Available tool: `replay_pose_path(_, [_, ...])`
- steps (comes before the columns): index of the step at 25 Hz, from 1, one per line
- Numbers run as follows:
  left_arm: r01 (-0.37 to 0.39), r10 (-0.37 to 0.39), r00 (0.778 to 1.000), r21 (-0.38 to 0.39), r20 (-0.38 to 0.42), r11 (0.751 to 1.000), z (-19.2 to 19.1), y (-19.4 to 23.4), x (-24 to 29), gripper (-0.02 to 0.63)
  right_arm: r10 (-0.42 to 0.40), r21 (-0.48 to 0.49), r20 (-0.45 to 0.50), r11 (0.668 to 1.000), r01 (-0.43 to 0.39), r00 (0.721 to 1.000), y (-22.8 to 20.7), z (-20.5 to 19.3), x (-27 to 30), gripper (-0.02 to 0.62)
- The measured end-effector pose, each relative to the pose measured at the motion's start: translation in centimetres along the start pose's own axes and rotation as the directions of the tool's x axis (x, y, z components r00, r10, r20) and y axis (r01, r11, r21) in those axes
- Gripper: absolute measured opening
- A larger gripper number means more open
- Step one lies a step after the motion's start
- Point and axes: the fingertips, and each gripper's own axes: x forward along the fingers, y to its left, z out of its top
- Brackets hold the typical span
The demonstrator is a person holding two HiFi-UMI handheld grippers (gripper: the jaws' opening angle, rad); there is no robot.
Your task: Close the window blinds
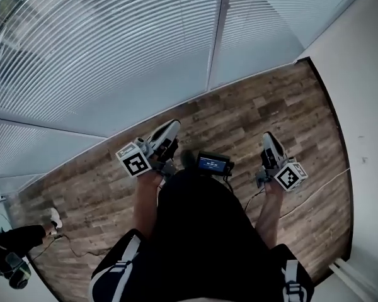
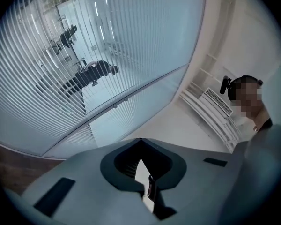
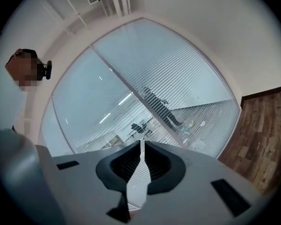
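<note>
The window blinds [image 1: 113, 43] are white horizontal slats that cover a tall glass wall ahead of me, split by a vertical post [image 1: 215, 36]. Both grippers are held low by my body over the wooden floor, well short of the glass. My left gripper [image 1: 167, 134] has its jaw tips together with nothing between them, and in the left gripper view [image 2: 140, 140] it faces the blinds [image 2: 61, 69]. My right gripper [image 1: 269, 140] is shut and empty too. In the right gripper view [image 3: 141, 142] it faces the blinds [image 3: 178, 78], where a dim figure shows between the slats.
Brown wood floor [image 1: 264, 106] runs to the foot of the glass. A white wall [image 1: 365, 106] closes the right side. A small screen device [image 1: 214, 163] hangs at my chest. A thin cable [image 1: 315, 194] lies on the floor at right. A shoe [image 1: 55, 218] shows at the far left.
</note>
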Motion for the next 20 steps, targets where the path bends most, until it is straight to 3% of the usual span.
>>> replay_pose_path(8, [0.000, 0.005, 0.997, -0.062, 0.083, 0.998, 6.0, 7.7, 1.2, 0.002, -0.001, -0.128, -0.062, 0.992, -0.007, 0.998, 1.3, 2.6, 11.3, 0.031])
replay_pose_path(14, [0.041, -0.013, 0.981, -0.140, 0.191, 0.989, 8.6, 11.2, -0.2, 0.002, -0.066, -0.327, -0.103, 0.945, 0.028, 0.993, 5.1, 5.6, 13.5, 0.031])
replay_pose_path(20, [0.068, -0.028, 0.964, -0.142, 0.264, 0.988, 11.0, 11.8, -2.1, 0.002, -0.090, -0.376, -0.108, 0.926, 0.043, 0.990, 6.7, 6.7, 15.1, 0.031])
